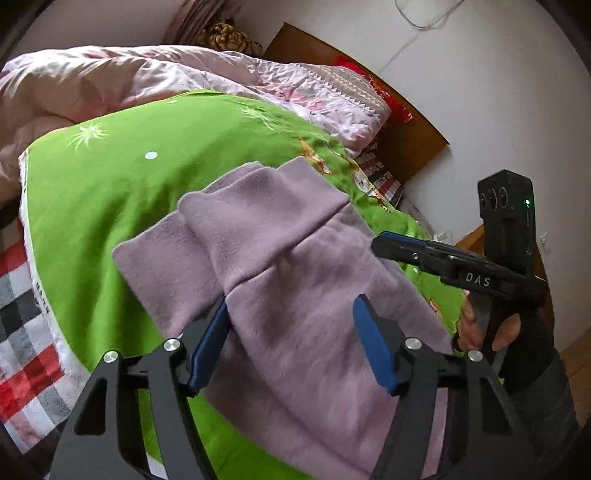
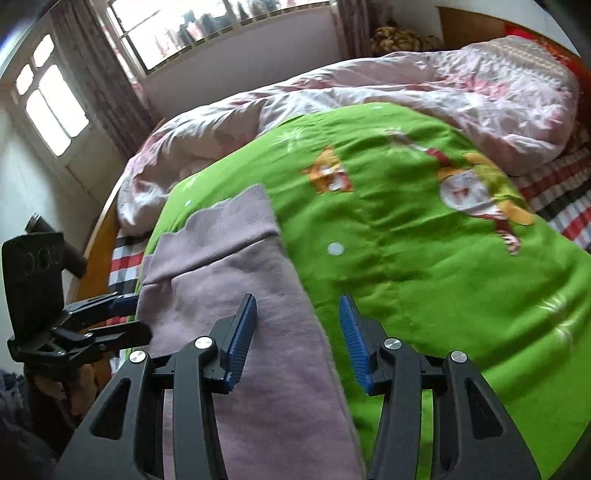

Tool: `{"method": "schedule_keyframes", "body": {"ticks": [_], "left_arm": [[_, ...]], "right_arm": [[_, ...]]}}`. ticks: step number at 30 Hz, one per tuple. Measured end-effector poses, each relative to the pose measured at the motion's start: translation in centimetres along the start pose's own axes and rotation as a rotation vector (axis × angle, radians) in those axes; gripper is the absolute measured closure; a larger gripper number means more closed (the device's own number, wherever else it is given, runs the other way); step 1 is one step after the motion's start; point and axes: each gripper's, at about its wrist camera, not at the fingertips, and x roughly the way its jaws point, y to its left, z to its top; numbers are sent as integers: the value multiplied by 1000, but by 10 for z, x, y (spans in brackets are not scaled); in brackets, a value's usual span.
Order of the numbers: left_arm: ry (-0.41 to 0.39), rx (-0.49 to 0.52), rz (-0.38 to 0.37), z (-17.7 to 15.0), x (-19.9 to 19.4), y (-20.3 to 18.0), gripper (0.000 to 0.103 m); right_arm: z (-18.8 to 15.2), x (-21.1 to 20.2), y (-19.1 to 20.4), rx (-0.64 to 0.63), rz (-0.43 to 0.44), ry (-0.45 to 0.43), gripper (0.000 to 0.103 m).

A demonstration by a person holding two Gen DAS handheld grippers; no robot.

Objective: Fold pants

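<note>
Both grippers (image 1: 291,343) (image 2: 297,341) unclenched over lilac pants (image 1: 295,295), lower centre. Risk: pinching green blanket (image 1: 129,206) too, dragging it.

Green cartoon blanket (image 2: 424,266) over checked sheet (image 1: 22,295); rumpled pink quilt (image 2: 369,88) behind; wooden headboard (image 1: 406,122); curtained window (image 2: 207,26).
</note>
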Motion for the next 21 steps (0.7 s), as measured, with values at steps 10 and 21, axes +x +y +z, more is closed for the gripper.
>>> {"method": "schedule_keyframes", "body": {"ticks": [10, 21], "left_arm": [[-20, -45, 22, -1, -5, 26, 93], [-62, -136, 8, -10, -48, 48, 96]], "right_arm": [[-4, 0, 21, -88, -19, -46, 93], [23, -5, 75, -193, -85, -57, 97]]}}
